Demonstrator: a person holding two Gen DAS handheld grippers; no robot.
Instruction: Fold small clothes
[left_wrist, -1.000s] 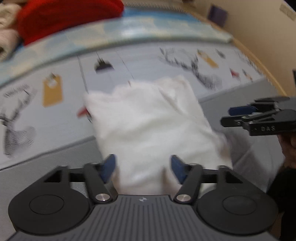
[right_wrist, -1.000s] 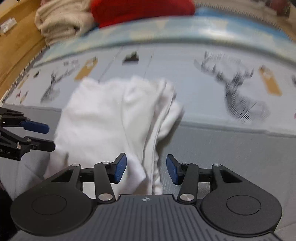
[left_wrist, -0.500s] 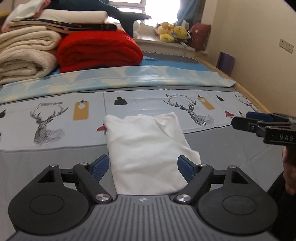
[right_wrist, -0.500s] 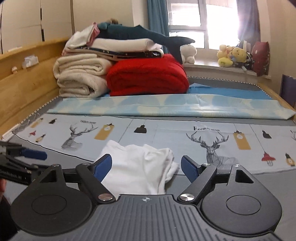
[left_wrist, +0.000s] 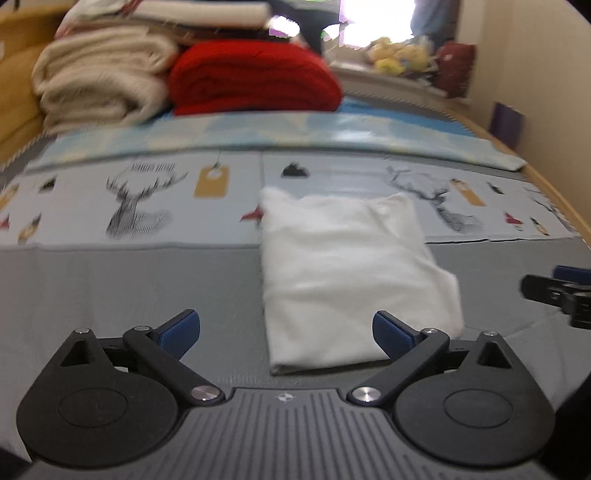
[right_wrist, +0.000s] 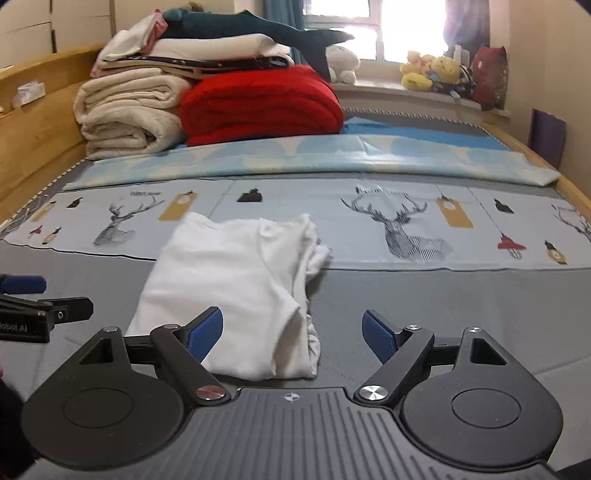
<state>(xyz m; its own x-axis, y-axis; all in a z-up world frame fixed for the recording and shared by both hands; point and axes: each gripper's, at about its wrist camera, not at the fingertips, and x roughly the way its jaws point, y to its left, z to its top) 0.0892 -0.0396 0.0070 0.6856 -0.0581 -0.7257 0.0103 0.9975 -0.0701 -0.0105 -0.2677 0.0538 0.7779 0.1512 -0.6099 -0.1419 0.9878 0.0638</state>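
A small white garment (left_wrist: 343, 273) lies folded into a rough rectangle on the grey bed cover, its far edge reaching onto the deer-print sheet. In the right wrist view the garment (right_wrist: 236, 291) shows bunched layers along its right side. My left gripper (left_wrist: 286, 332) hovers at the garment's near edge, its jaws still opening, nothing pressed between the blue pads. My right gripper (right_wrist: 291, 332) stands open just off the garment's near right corner, holding nothing. Each gripper shows at the edge of the other's view: the right one (left_wrist: 561, 288), the left one (right_wrist: 26, 295).
A red blanket (right_wrist: 258, 105) and a pile of cream blankets (right_wrist: 129, 114) with more folded linen are stacked at the head of the bed. A wooden bed rail (right_wrist: 33, 122) runs along the left. Plush toys (right_wrist: 432, 72) sit on the windowsill.
Both grippers drew back from the white garment and opened wider, letting it go. The garment now lies flat and still on the bed. The left view shifted so the garment sits further right.
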